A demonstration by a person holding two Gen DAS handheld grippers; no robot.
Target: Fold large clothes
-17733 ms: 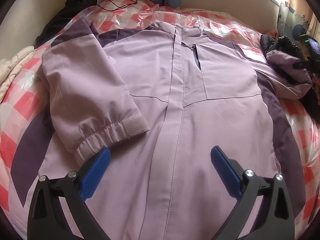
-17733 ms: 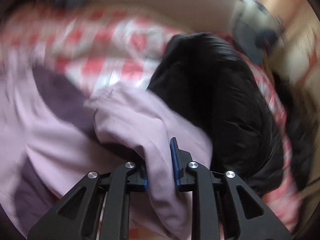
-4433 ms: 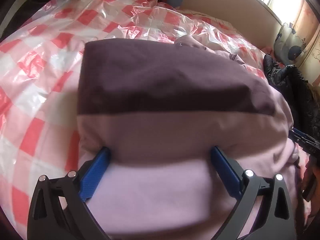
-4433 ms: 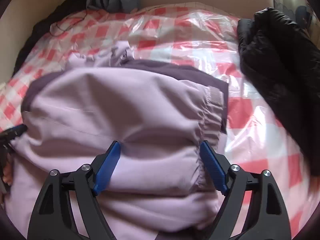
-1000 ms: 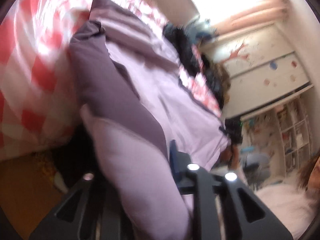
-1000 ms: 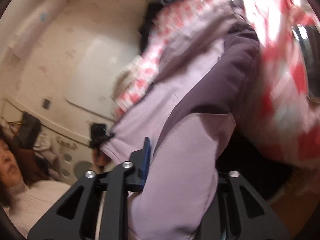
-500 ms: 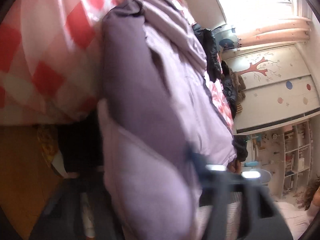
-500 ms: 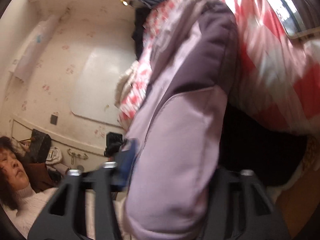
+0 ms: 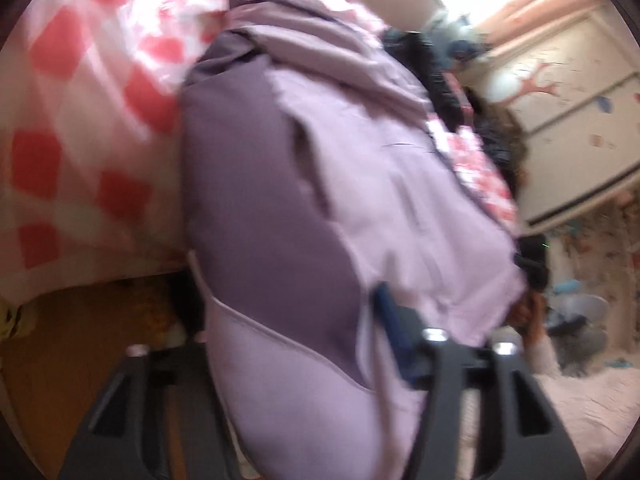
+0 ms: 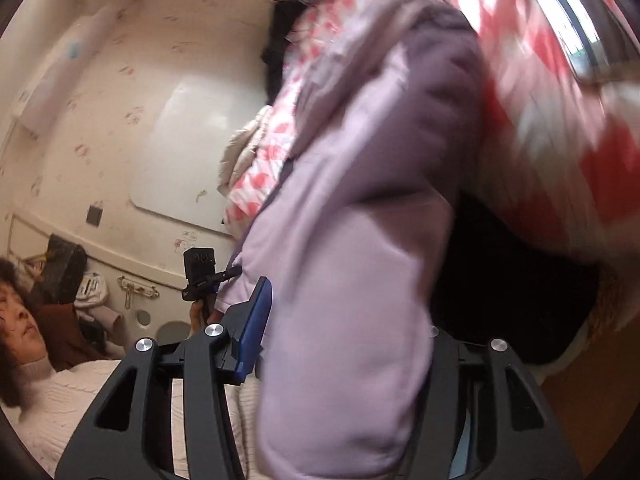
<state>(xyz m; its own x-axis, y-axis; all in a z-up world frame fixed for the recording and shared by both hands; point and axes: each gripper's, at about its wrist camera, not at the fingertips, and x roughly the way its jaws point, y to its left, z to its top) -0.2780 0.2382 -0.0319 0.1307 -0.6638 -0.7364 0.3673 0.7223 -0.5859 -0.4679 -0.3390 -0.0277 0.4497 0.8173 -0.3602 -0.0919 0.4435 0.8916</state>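
The folded lilac and dark-purple jacket (image 9: 320,200) hangs between both grippers at the edge of the bed, its far part resting on the checked cover. My left gripper (image 9: 288,344) is shut on one thick folded end; only its right blue pad (image 9: 394,328) shows. My right gripper (image 10: 344,340) is shut on the jacket's other end (image 10: 352,260), with its left blue pad (image 10: 254,328) visible beside the cloth. The other pads are hidden by fabric.
The bed has a red-and-white checked cover (image 9: 80,120) under clear plastic. A black jacket (image 9: 440,76) lies further along the bed. A dark gap under the bed (image 10: 500,280) and wooden floor (image 9: 80,340) are below. A person (image 10: 28,340) is close behind.
Both grippers have tilted and swung with the folded jacket held between them, the views rolling sideways. The grip on the jacket is unchanged.
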